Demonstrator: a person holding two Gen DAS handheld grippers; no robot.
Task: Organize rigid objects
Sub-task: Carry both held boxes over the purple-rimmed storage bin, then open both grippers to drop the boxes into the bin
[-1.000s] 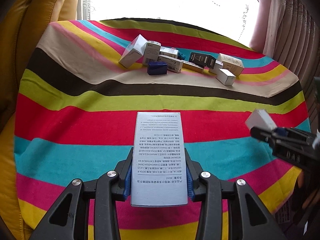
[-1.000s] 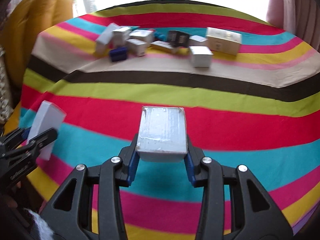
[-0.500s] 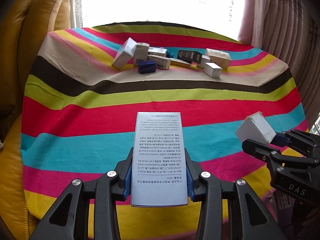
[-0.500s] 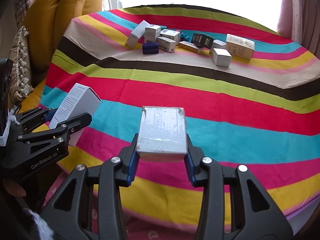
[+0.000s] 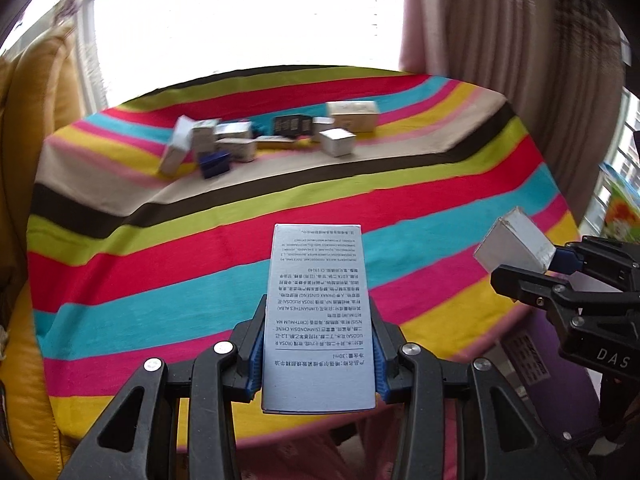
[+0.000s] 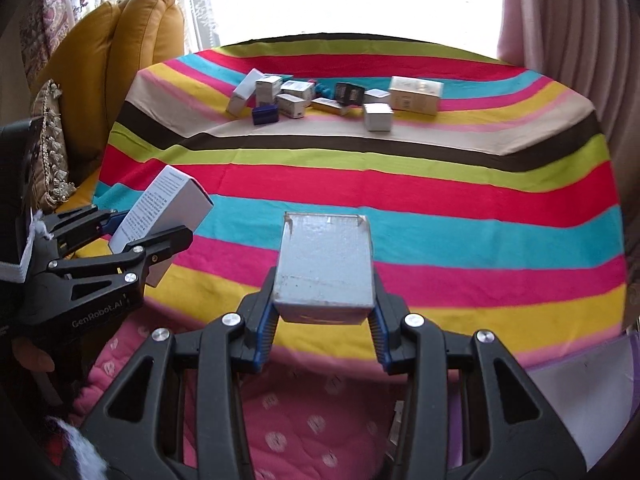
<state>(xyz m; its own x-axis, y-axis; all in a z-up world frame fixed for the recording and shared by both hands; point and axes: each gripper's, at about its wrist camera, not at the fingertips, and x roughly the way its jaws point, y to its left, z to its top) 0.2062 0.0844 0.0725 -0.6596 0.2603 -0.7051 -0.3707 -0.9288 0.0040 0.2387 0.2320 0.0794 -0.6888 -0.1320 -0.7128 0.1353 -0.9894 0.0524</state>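
Observation:
My left gripper [image 5: 318,356] is shut on a tall pale-blue box [image 5: 318,312] printed with small text, held over the near edge of the striped table [image 5: 160,264]. The same box [image 6: 168,212] shows at the left of the right wrist view. My right gripper [image 6: 324,320] is shut on a short grey-white box [image 6: 326,260], also above the table's near edge. That box [image 5: 516,240] appears at the right of the left wrist view. Several small boxes [image 6: 336,98] lie in a loose cluster at the far side of the table.
A yellow leather armchair [image 6: 116,60] stands at the left of the table, with a tasselled cushion [image 6: 50,144]. Pink curtains [image 5: 500,60] hang at the right. A pink quilted cushion [image 6: 304,420] lies below the table's near edge. A bright window is behind.
Both grippers have drawn back from the table and risen a little, each still holding its box. The far cluster of boxes looks smaller and more of the table's near edge shows.

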